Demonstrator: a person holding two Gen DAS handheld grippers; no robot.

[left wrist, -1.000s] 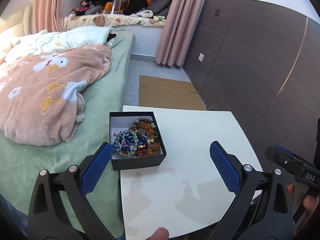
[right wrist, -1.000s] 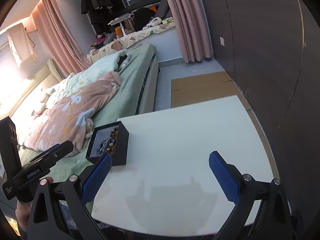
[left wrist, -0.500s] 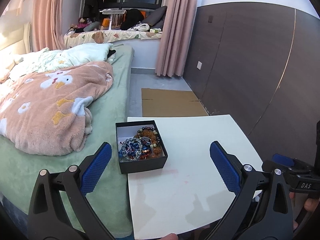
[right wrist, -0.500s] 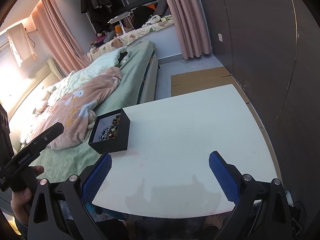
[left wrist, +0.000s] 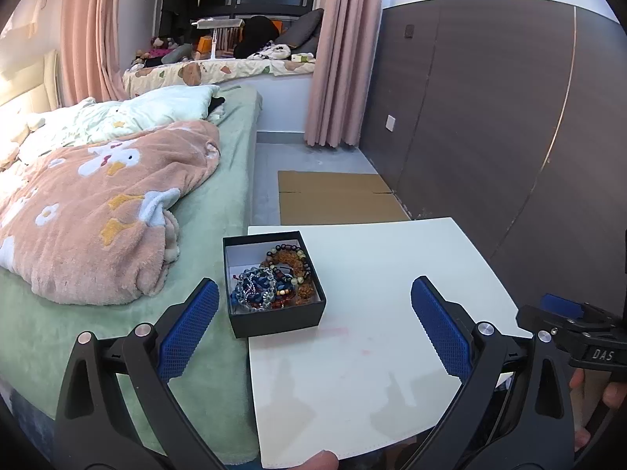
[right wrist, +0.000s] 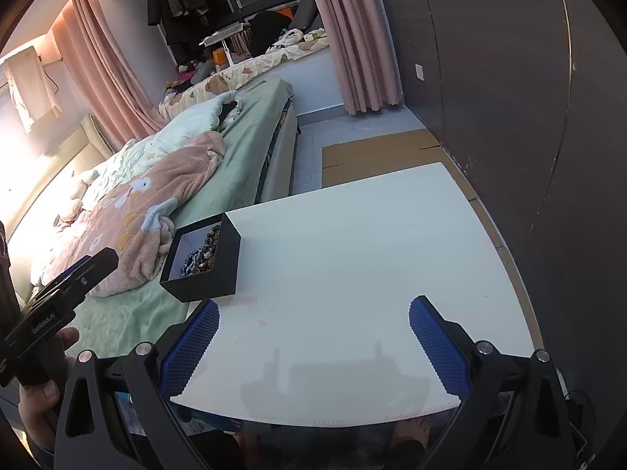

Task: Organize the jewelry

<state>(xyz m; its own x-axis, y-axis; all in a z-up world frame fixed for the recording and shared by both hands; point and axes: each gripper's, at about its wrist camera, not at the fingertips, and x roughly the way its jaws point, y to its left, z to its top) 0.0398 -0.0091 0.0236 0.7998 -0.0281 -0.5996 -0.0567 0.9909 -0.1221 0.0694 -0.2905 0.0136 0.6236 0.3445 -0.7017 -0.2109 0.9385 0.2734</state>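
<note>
A small square black cardboard box (left wrist: 274, 305), lidless and white inside, sits at the left edge of a white rectangular table (left wrist: 376, 352) beside a green-sheeted bed (left wrist: 219, 219), holding a heap of beaded bracelets (left wrist: 274, 278) in brown, blue and red. The left gripper (left wrist: 313, 329) and the right gripper (right wrist: 313, 337) both hover near the table's front edge with blue-padded jaws spread wide and nothing between them. All visible jewelry lies in the box and the rest of the table top is bare, a scene fitting either bracelets waiting to be laid out or bracelets already gathered in. Any reach into the box would call for picking one strand from the tangle.
</note>
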